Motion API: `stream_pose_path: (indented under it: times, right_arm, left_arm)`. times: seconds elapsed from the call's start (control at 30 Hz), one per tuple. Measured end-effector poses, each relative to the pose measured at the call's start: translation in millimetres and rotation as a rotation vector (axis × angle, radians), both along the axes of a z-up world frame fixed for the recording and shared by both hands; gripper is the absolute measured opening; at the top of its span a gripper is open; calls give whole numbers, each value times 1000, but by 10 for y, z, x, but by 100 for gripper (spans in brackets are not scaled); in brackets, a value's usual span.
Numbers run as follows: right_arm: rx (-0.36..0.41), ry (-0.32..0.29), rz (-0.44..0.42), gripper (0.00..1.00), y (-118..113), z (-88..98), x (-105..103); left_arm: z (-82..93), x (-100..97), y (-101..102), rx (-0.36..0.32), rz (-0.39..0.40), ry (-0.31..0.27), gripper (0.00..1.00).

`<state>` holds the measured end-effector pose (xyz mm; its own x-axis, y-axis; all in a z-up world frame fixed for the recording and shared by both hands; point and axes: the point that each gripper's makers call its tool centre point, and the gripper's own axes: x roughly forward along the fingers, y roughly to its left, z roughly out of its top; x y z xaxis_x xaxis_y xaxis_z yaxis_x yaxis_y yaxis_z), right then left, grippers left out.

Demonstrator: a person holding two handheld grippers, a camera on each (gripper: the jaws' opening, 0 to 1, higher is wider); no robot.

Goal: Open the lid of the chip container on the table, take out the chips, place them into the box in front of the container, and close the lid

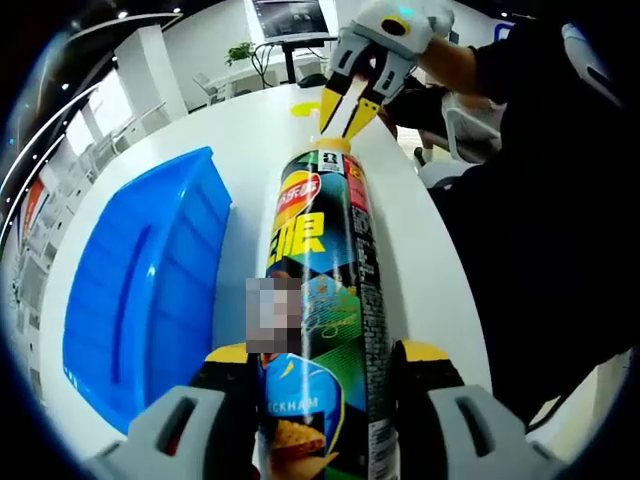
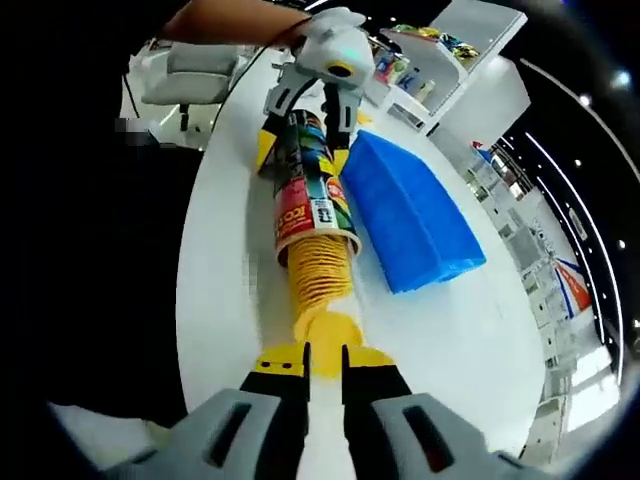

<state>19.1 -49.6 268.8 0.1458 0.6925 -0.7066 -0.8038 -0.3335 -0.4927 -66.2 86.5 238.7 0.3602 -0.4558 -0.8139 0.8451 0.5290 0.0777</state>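
Note:
A tall chip can (image 1: 322, 290) lies lengthwise above the white table (image 1: 430, 270), and my left gripper (image 1: 325, 352) is shut on its lower body. Its open mouth points away from me, where my right gripper (image 1: 350, 108) meets it. In the right gripper view, a stack of yellow chips (image 2: 318, 272) sticks halfway out of the can (image 2: 305, 185). My right gripper (image 2: 325, 358) is shut on the near end of that stack. The left gripper (image 2: 308, 120) holds the can's far end. The blue box (image 1: 150, 290) lies beside the can, also seen as the blue box (image 2: 410, 215).
A small yellow object (image 1: 303, 108) lies on the table beyond the can's mouth. A person in dark clothes (image 1: 540, 200) stands along the table's edge. Desks, chairs and a monitor (image 1: 290, 18) stand further back. Bare white table (image 2: 450, 340) surrounds the box.

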Motion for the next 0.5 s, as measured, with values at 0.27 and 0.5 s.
stream_pose_path:
  times: [0.27, 0.5]
  right_arm:
    - [-153, 18, 50, 13, 37, -98, -9]
    - [-191, -2, 65, 10, 55, -158, -15]
  left_arm:
    - [-8, 1, 1, 0, -2, 5, 55]
    - [2, -2, -12, -13, -2, -4, 55]
